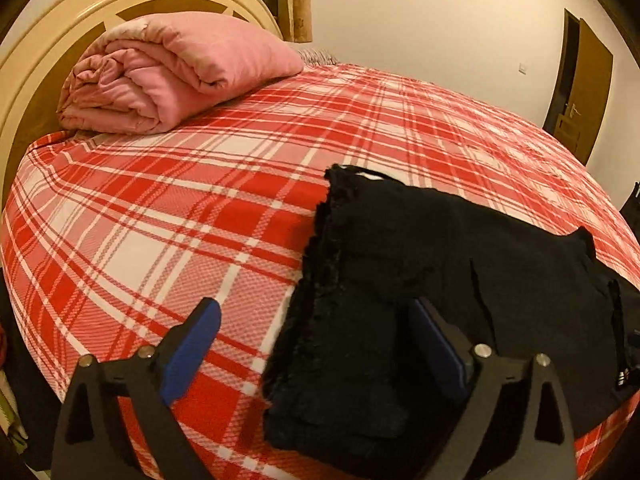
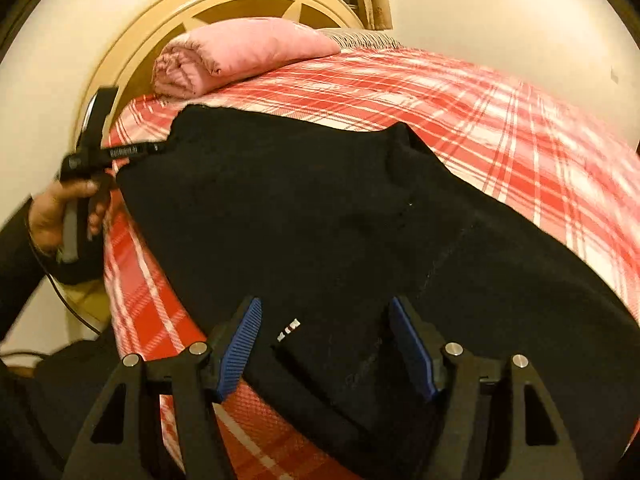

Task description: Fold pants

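Left gripper (image 1: 316, 340): jaws spread wide, gripping nothing; the fuzzy end of the black pants (image 1: 420, 280) lies between them. Right gripper (image 2: 326, 344): jaws partly open, straddling the waist end, pads clear. The pants run lengthwise from one gripper to the other.

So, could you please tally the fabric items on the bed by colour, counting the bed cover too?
Black: 1, pants
Pink: 1, folded quilt
Red and white plaid: 1, cover
Total: 3
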The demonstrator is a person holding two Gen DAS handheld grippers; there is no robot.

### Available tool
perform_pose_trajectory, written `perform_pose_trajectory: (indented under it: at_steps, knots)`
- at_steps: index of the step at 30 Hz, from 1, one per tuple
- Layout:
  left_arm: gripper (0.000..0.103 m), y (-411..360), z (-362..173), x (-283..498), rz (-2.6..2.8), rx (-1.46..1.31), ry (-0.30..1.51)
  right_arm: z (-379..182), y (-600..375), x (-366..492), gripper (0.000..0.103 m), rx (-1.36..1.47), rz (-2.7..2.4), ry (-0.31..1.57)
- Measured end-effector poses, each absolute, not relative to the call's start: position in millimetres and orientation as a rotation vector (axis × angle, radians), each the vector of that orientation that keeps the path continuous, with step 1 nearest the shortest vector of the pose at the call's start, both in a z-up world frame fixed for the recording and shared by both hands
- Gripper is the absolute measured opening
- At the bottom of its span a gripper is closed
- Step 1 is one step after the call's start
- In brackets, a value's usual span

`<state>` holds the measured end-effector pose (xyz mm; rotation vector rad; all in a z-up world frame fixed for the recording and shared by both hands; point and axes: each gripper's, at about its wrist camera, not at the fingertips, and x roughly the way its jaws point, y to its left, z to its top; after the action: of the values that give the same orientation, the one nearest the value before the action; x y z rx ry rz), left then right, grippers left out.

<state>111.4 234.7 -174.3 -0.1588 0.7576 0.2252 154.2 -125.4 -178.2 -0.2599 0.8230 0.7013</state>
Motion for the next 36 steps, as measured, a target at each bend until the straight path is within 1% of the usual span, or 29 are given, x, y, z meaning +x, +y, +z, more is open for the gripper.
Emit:
perform_pose_trajectory:
  at_steps: [3,7,13,14,15,16,18,19,20,21,23,26,29,30,32,33,34,35,36]
  knots:
    - [0.103,240.8,-178.4,112.4,0.224,-0.189,0.757,-178.2,-123.0,155.0,0.069,-0.271,0.689,0.822]
    - [0.103,250.4,-183.8,112.3,0.182,-0.257,0.761,-177.5,-123.4,158.1,0.069,-0.255,0.685,0.830]
    - [0.103,249.9,-184.4,109.8,0.155,-0.256,0.755,-178.3,-119.5,156.6,0.069,-0.267,0.666,0.820]
    - [0.101,249.8,-183.9,108.9,0.143,-0.260,0.757,-178.4,-119.1,156.8,0.069,-0.266,0.664,0.820]
    - [0.096,250.0,-183.2,109.4,0.130,-0.267,0.758,-178.2,-118.9,157.0,0.069,-0.265,0.662,0.820]
    - [0.093,250.4,-182.4,109.5,0.116,-0.280,0.758,-178.2,-118.7,157.0,0.069,-0.265,0.662,0.820]
    - [0.082,247.5,-180.2,109.4,0.100,-0.290,0.762,-178.2,-119.4,156.9,0.069,-0.259,0.664,0.819]
    - [0.078,245.8,-179.2,108.2,0.094,-0.294,0.762,-178.3,-119.5,156.9,0.069,-0.258,0.665,0.817]
    - [0.072,243.2,-177.9,106.5,0.080,-0.302,0.760,-178.3,-118.8,156.9,0.069,-0.259,0.663,0.817]
    - [0.069,241.5,-177.8,106.4,0.073,-0.302,0.758,-178.2,-119.0,157.2,0.069,-0.258,0.664,0.817]
    - [0.070,239.3,-179.2,106.5,0.069,-0.293,0.753,-177.7,-119.6,157.5,0.069,-0.253,0.665,0.818]
    - [0.075,247.1,-181.7,111.2,0.051,-0.347,0.757,-176.2,-121.9,157.4,0.069,-0.235,0.671,0.820]
    - [0.074,245.1,-179.9,115.2,0.039,-0.339,0.774,-173.9,-125.7,156.8,0.069,-0.202,0.691,0.822]
    - [0.066,244.6,-179.0,115.7,0.029,-0.338,0.781,-173.4,-126.1,156.7,0.069,-0.198,0.694,0.825]
    - [0.052,244.1,-176.4,115.5,-0.007,-0.338,0.788,-172.1,-126.6,155.9,0.069,-0.201,0.695,0.822]
    - [0.051,245.3,-175.8,115.4,-0.008,-0.337,0.795,-170.8,-127.6,155.0,0.069,-0.197,0.699,0.817]
    - [0.051,245.8,-175.2,115.6,-0.006,-0.332,0.800,-169.7,-128.3,154.4,0.069,-0.193,0.704,0.814]
    - [0.056,245.1,-173.8,116.4,0.004,-0.315,0.802,-169.3,-129.2,154.3,0.069,-0.189,0.707,0.811]
    - [0.068,245.5,-173.7,116.3,0.022,-0.306,0.799,-169.0,-129.3,153.8,0.069,-0.187,0.707,0.809]
